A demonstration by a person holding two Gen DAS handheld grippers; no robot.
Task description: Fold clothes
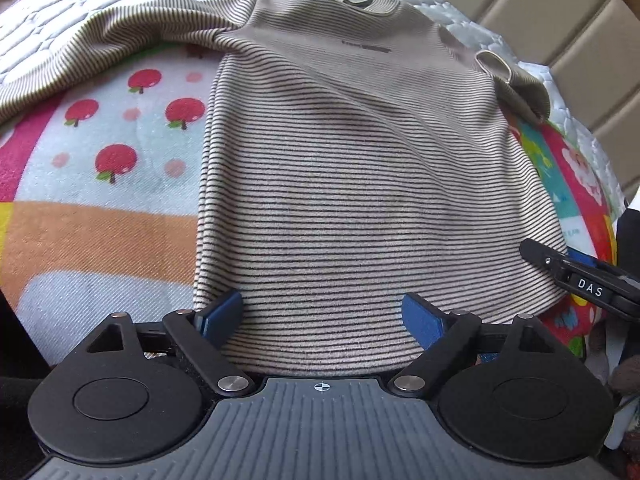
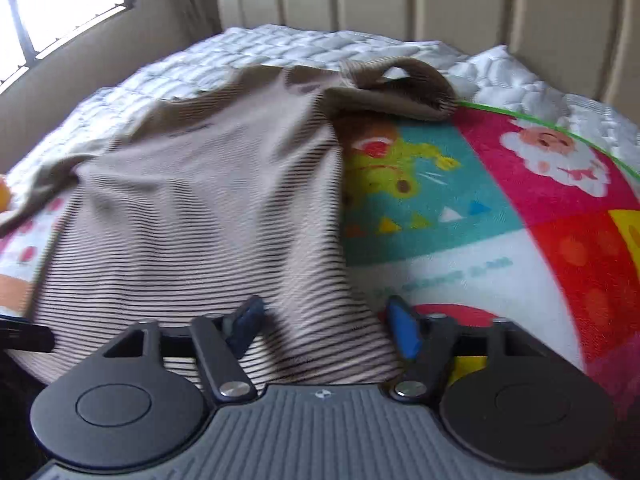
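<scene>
Barely started: striped shirt (image 1: 360, 184) lies spread on the bed (image 1: 120, 4), unfolded. Left gripper (image 1: 322, 314) gapes over its hem; right gripper (image 2: 326, 330) straddles the hem corner, not yet pinching.

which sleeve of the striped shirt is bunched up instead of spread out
The sleeve beside the Santa print, its cuff looped up; the other sleeve lies stretched across the quilt.

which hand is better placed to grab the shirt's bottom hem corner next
Right, probably. The right tool already straddles the striped shirt at its hem corner, while the left tool sits mid-hem, open wide over flat cloth.
</scene>
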